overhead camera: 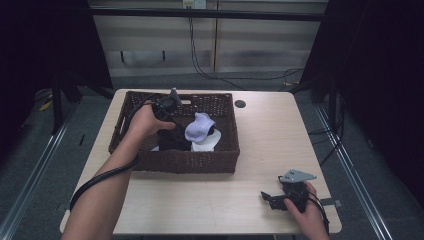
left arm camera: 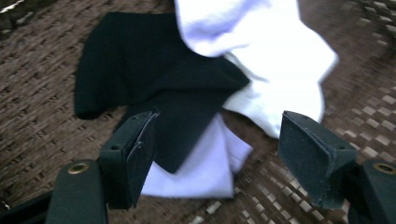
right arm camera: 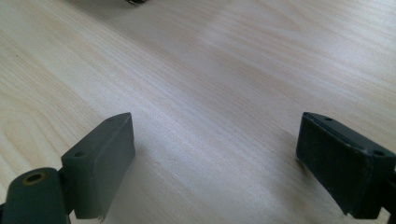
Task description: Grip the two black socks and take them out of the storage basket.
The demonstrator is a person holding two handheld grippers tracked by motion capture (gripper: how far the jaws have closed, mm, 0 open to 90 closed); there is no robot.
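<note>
A dark wicker basket stands on the left half of the wooden table. Inside it lie a black sock, a pale lavender-white sock and a white sock. My left gripper reaches down into the basket over the black sock. In the left gripper view its jaws stand open just above the black sock, which overlaps a white sock and a second white sock; the pads touch nothing. My right gripper rests open at the table's near right, with bare wood between its jaws.
The light wooden table has a round dark grommet behind the basket. Cables run over the floor beyond the far edge. Dark curtains and frame rails flank both sides.
</note>
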